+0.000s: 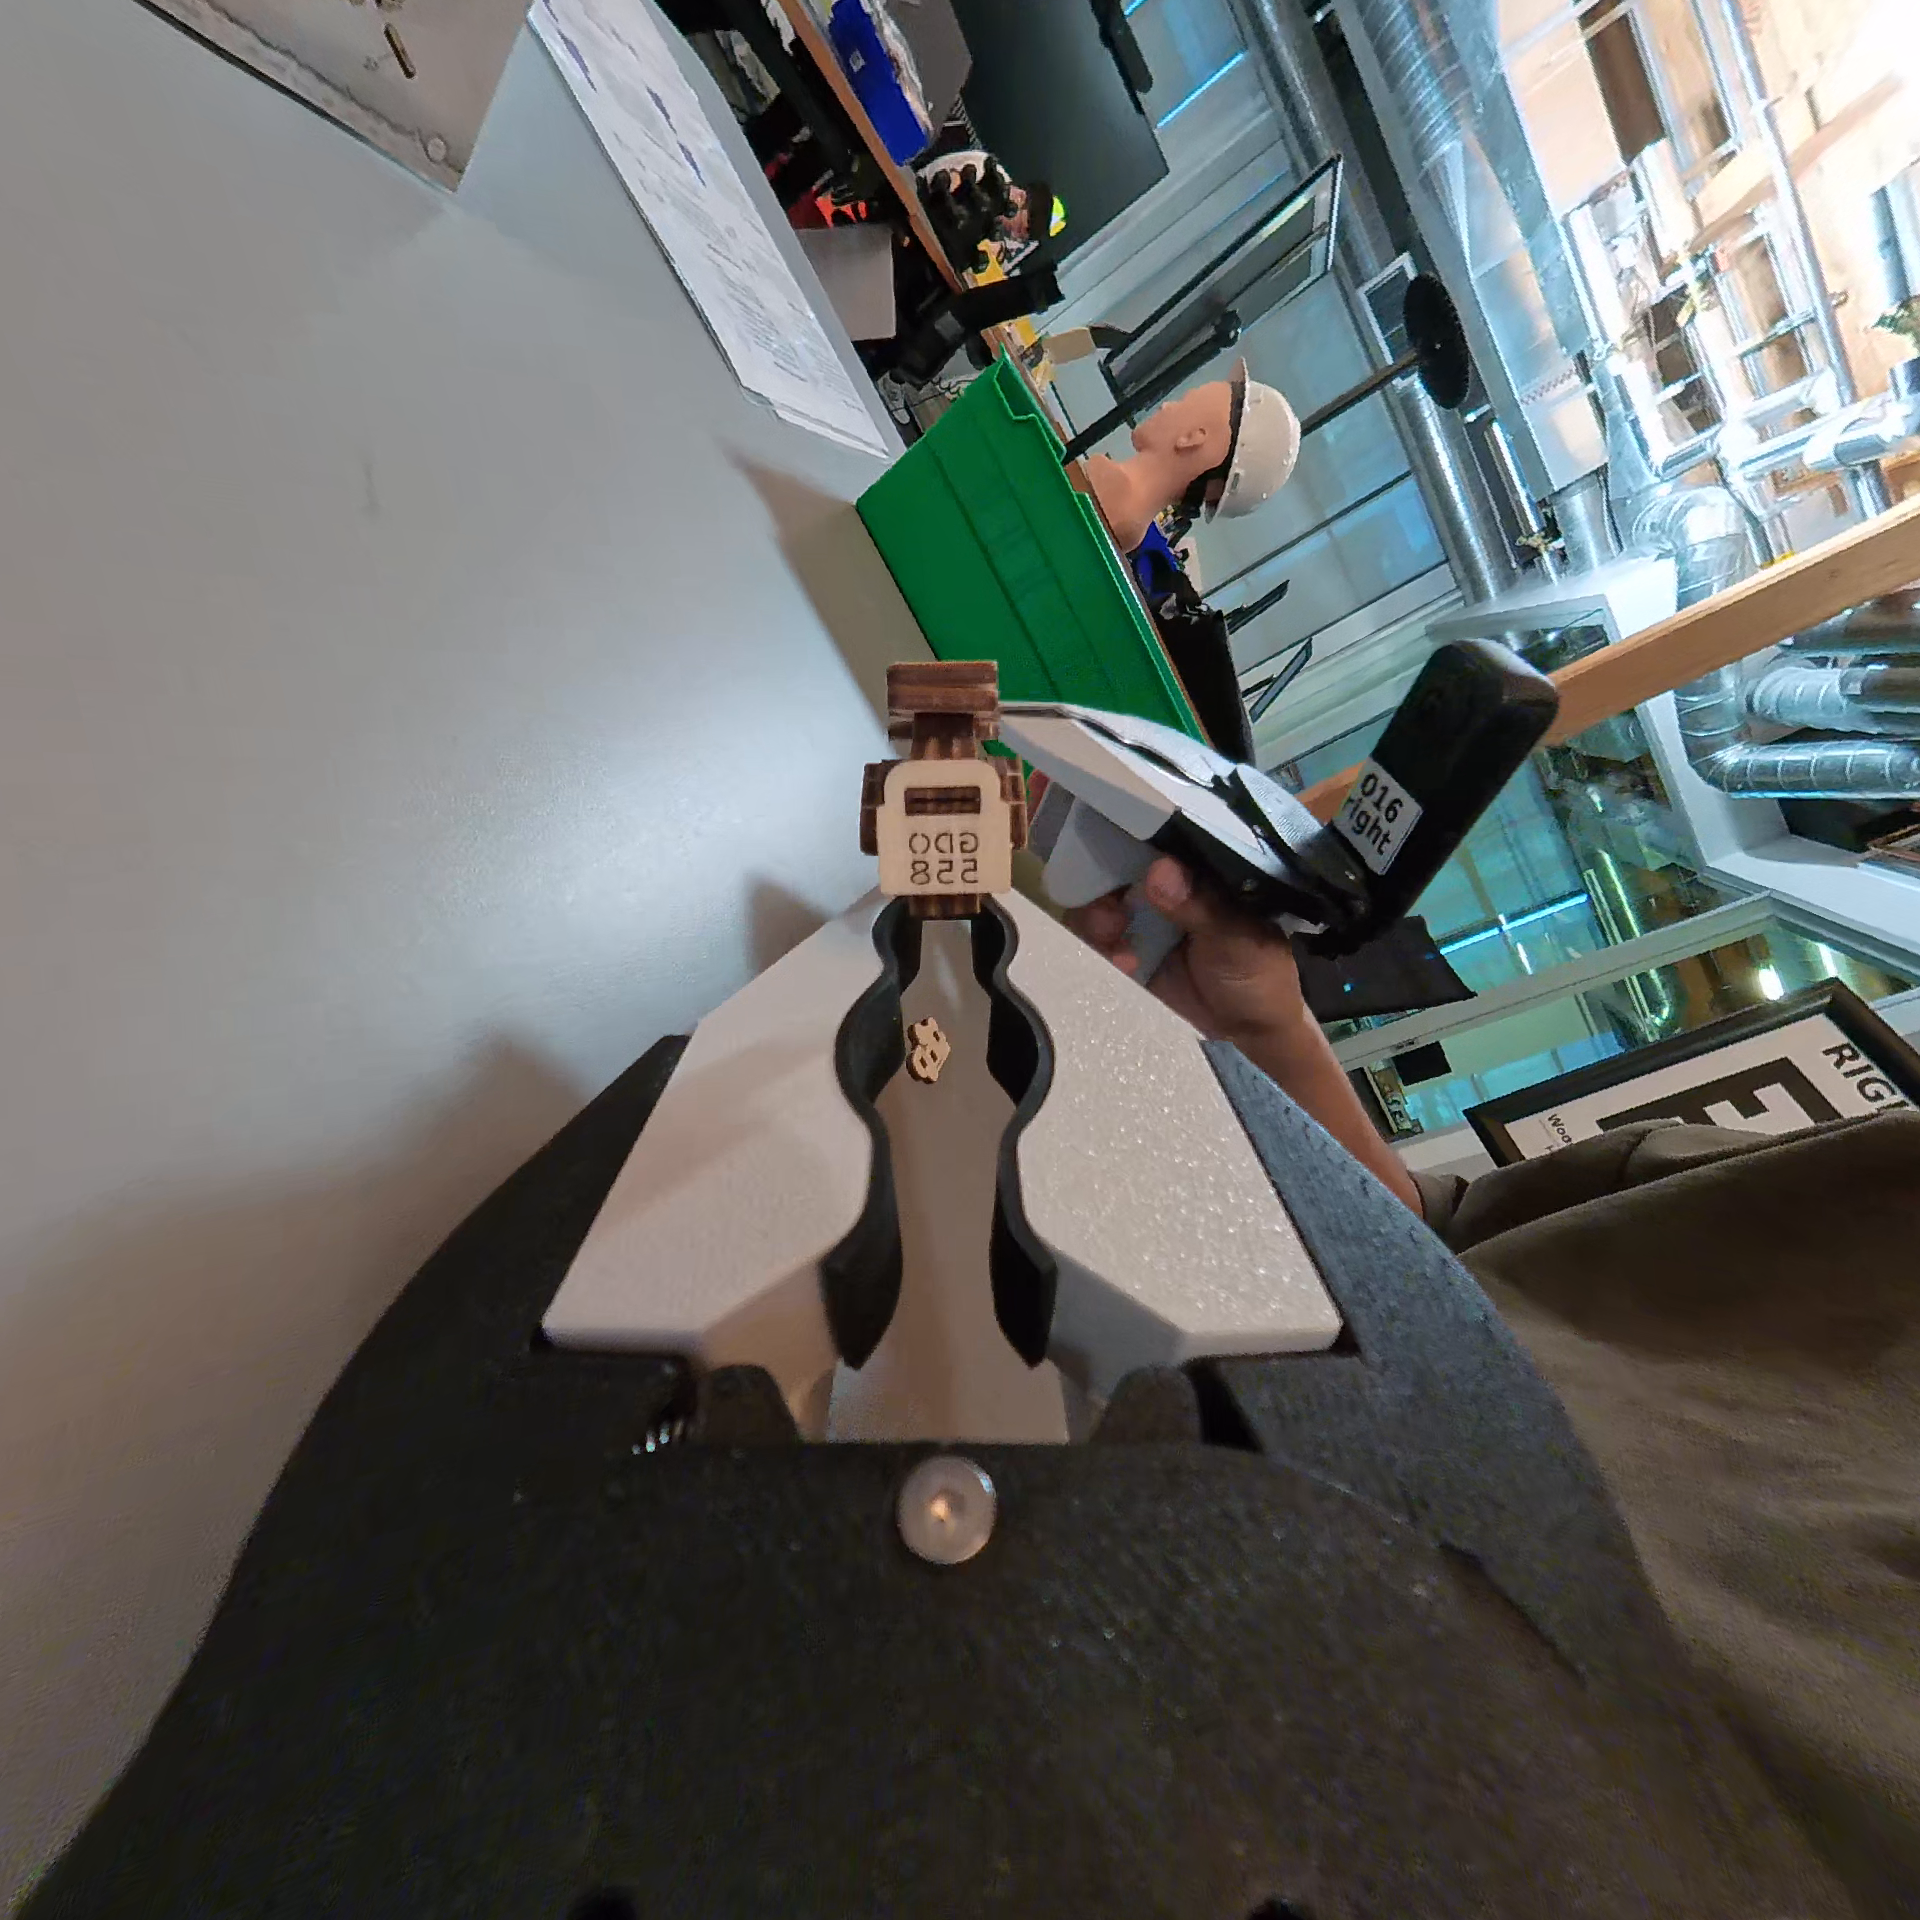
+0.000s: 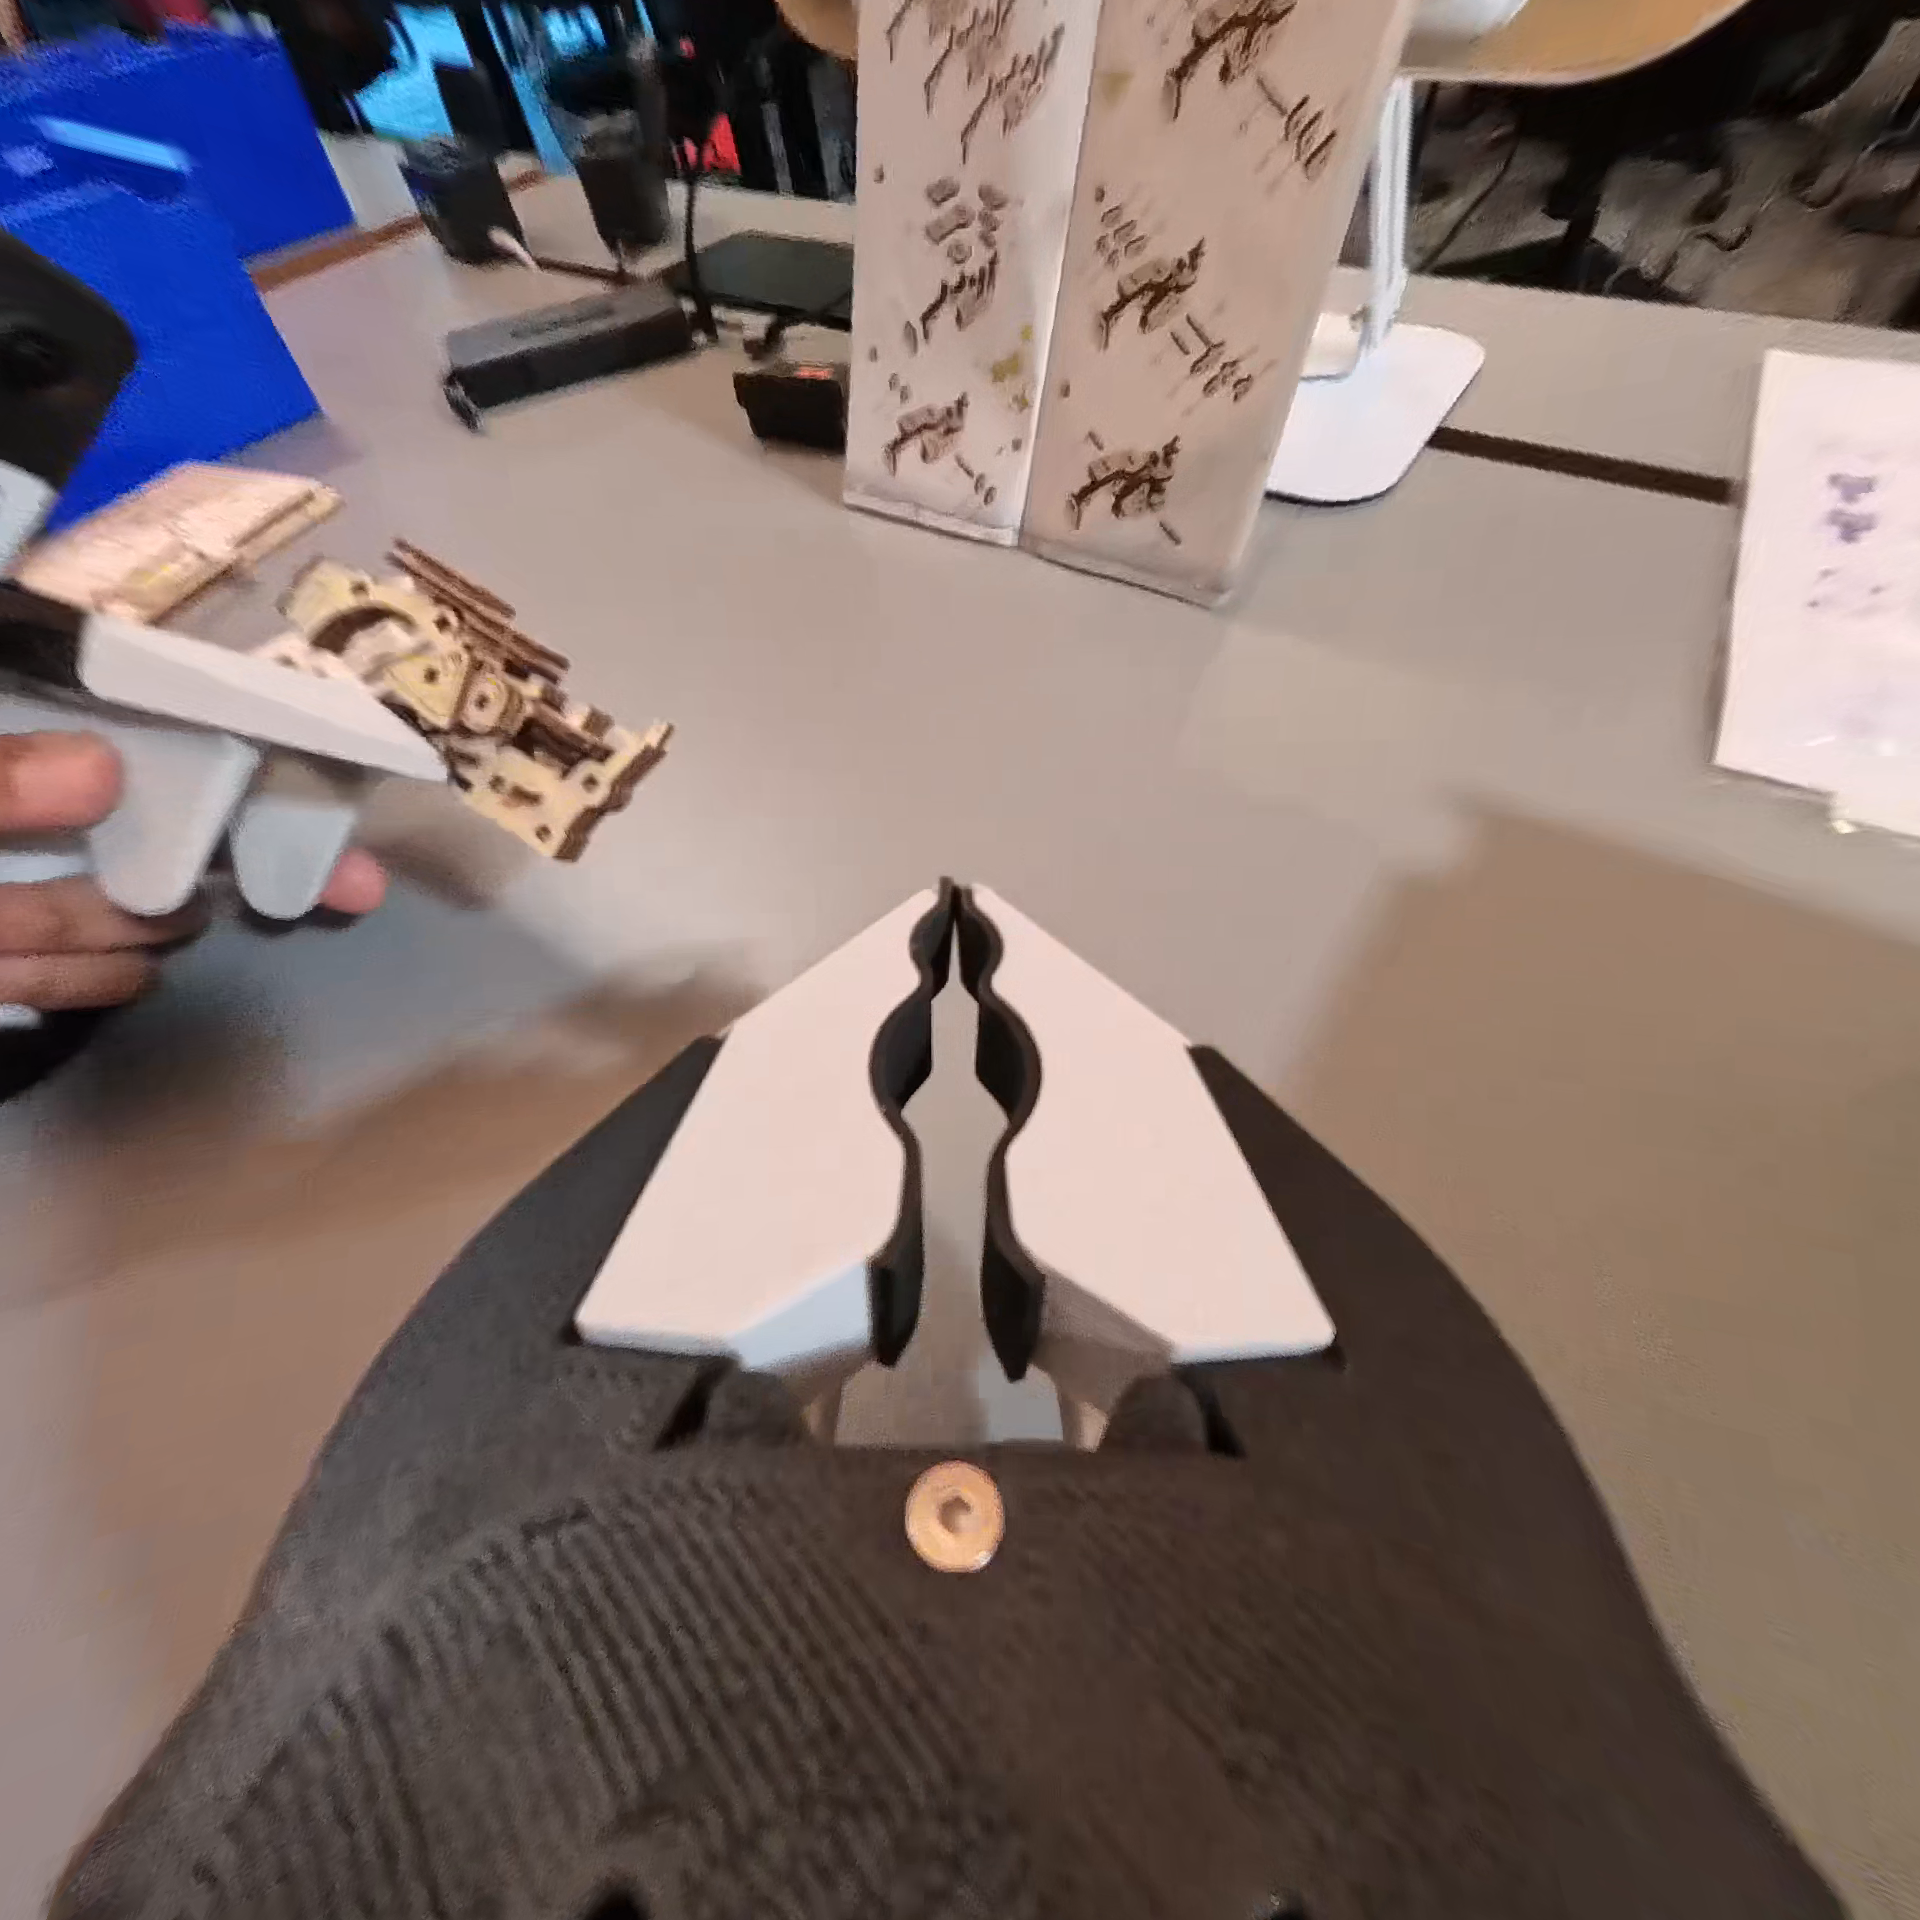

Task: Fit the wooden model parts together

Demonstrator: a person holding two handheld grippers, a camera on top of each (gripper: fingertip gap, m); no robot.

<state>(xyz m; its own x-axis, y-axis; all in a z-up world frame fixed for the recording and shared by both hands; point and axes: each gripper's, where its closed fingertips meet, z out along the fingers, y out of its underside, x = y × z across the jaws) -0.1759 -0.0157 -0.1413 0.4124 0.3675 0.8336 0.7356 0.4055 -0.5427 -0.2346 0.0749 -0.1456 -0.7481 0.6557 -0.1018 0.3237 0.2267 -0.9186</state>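
My left gripper (image 1: 940, 916) is shut on the lower end of a small wooden model assembly (image 1: 940, 821) and holds it above the grey table (image 1: 416, 831). The right wrist view shows the same model (image 2: 509, 717) in the left gripper (image 2: 431, 764) at the far left, clear of the table. My right gripper (image 2: 951, 896) is shut, its black pads touching with nothing between them. In the left wrist view its tip (image 1: 1013, 719) sits just right of the model's top. A tiny loose wooden piece (image 1: 928, 1049) lies on the table below.
A green bin (image 1: 997, 561) stands behind the model. An upright instruction sheet (image 2: 1091, 270), a white stand base (image 2: 1371, 416), a paper sheet (image 2: 1829, 582), a blue box (image 2: 156, 239), flat wooden part sheets (image 2: 177, 540) and black devices (image 2: 571, 338) are on the table (image 2: 1039, 675). My right fingertips sit around 12 centimeters from my left ones.
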